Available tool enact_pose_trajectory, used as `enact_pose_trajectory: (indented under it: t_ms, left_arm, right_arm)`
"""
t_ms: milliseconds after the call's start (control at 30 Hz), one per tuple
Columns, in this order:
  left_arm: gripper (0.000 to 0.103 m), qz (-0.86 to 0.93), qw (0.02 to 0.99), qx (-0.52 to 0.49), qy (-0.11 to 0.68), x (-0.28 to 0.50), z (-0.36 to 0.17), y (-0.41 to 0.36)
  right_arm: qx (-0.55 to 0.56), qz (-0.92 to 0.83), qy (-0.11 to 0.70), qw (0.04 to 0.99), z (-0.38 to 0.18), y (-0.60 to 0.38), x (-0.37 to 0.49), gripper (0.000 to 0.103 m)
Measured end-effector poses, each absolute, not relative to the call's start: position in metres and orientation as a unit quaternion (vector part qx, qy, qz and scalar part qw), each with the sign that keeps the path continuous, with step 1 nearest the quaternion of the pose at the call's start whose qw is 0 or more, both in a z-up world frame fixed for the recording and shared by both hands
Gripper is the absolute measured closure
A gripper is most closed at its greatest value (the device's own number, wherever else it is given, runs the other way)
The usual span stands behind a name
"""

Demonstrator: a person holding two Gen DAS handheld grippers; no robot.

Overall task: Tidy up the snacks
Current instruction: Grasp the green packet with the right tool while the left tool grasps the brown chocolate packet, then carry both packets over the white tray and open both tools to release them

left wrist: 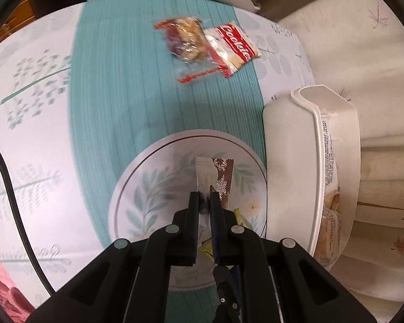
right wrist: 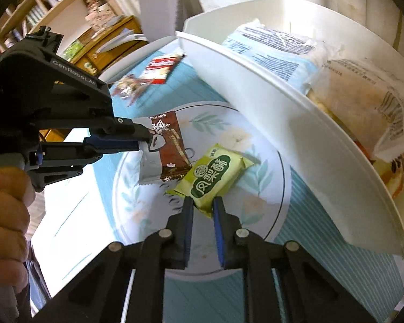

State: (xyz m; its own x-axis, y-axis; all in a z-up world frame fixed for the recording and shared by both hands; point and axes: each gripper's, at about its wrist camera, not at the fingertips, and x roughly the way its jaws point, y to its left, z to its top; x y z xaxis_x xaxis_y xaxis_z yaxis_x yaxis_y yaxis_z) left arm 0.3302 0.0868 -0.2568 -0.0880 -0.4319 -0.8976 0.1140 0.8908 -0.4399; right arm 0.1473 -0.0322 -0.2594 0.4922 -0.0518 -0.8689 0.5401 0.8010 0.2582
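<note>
My left gripper [left wrist: 204, 197] is shut on a brown and white snack packet [left wrist: 215, 179] and holds it over the leaf-patterned plate [left wrist: 137, 196]. The right wrist view shows that gripper [right wrist: 145, 141] pinching the packet [right wrist: 165, 150] at its edge. My right gripper [right wrist: 203, 203] is shut on the corner of a green pastry packet [right wrist: 214, 173] that lies on the plate [right wrist: 266, 210]. A red "Cookies" packet [left wrist: 234, 44] and a clear wrapped cookie [left wrist: 187, 43] lie further off on the teal runner [left wrist: 115, 86].
A white plastic bin [left wrist: 288, 145] with several packaged snacks stands to the right of the plate; it also shows in the right wrist view [right wrist: 256, 102]. A black cable [left wrist: 13, 202] crosses the cloth at left. Wooden shelves [right wrist: 40, 8] stand behind.
</note>
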Motion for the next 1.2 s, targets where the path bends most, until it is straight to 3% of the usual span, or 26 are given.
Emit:
enact_pose_trajectory:
  t_ms: [333, 867, 1200]
  left_arm:
    - [0.098, -0.189, 0.684, -0.133, 0.692, 0.293, -0.221, 0.111]
    - [0.098, -0.200, 0.720, -0.169, 0.643, 0.235, -0.139, 0.140]
    - [0.098, -0.224, 0.733, -0.180, 0.616, 0.209, -0.092, 0.118]
  right_arm:
    - [0.234, -0.135, 0.456, 0.848, -0.230, -0.015, 0.124, 0.102]
    - [0.190, -0.096, 0.432, 0.877, -0.169, -0.013, 0.071, 0.102]
    - [0.157, -0.064, 0.385, 0.907, -0.116, -0.033, 0.049, 0.102]
